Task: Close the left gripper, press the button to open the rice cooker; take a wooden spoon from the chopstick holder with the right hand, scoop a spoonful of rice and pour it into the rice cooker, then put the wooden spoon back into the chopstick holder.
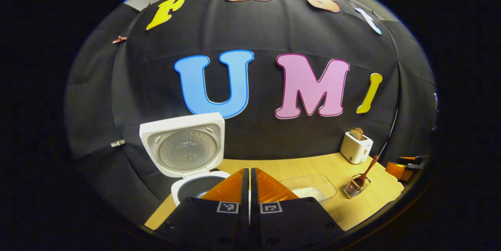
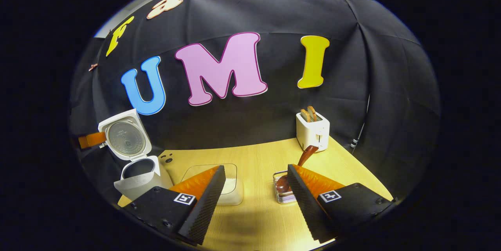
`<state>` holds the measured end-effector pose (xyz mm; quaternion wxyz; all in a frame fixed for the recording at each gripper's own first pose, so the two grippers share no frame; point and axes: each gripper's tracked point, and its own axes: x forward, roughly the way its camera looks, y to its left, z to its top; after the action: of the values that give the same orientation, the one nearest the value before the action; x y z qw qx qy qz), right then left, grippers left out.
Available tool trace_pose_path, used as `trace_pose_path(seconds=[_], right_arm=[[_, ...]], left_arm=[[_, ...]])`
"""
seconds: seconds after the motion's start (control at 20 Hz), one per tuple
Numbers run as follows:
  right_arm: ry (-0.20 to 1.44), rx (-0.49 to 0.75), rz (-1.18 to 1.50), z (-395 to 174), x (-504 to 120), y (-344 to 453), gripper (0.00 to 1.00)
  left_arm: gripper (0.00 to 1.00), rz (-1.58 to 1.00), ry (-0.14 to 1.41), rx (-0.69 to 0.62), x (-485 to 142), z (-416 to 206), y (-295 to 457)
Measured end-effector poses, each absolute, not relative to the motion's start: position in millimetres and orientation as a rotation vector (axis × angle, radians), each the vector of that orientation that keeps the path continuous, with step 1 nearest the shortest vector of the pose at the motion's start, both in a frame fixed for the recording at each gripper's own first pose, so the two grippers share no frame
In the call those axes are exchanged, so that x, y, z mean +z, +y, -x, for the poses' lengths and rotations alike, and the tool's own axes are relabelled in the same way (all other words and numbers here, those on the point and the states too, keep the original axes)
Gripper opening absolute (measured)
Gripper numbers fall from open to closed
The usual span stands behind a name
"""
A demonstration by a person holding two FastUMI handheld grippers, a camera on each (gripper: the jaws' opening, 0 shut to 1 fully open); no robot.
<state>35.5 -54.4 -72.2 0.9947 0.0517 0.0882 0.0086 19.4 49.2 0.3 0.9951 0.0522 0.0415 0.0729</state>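
**Wooden spoon waits in its holder; cooker lid already up**

White rice cooker stands at the table's left edge, lid swung fully upright, inner pot exposed. Button step judged done.

Left gripper: jaws closed together, nothing between them, hovering just over the pot's near rim.

Right gripper: jaws spread wide, empty, above bare table.

Wooden spoon leans in the chopstick holder, handle tilted up toward the toaster, just beside the right finger. Clear rice container sits between cooker and holder.

Step in hand, as judged: reaching for the spoon. Next move calls for shifting right and closing on the handle above the holder's rim.

Room: open table ahead; toaster close behind the handle, table's right edge near, so a lift upward looks safest.
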Motion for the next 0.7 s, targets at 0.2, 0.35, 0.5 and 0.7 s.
trace_pose_path(seconds=[0.2,0.35,0.5,0.7], right_arm=[[0.194,0.064,-0.109,-51.3,-77.8,-70.3,0.98],[0.216,0.046,-0.108,-63.6,-86.3,-91.1,0.99],[0.214,0.004,-0.126,-74.5,-87.9,-110.2,0.98],[0.248,-0.035,-0.126,-92.4,-105.6,-139.4,0.99]], left_arm=[[0.05,-0.065,0.077,0.164,-20.9,-15.5,21.4],[0.13,-0.043,0.088,0.135,-37.2,-17.1,1.7],[0.30,-0.040,0.081,0.122,-37.6,-18.0,-6.7],[0.99,-0.027,0.078,0.111,-40.7,-19.4,-18.8]])
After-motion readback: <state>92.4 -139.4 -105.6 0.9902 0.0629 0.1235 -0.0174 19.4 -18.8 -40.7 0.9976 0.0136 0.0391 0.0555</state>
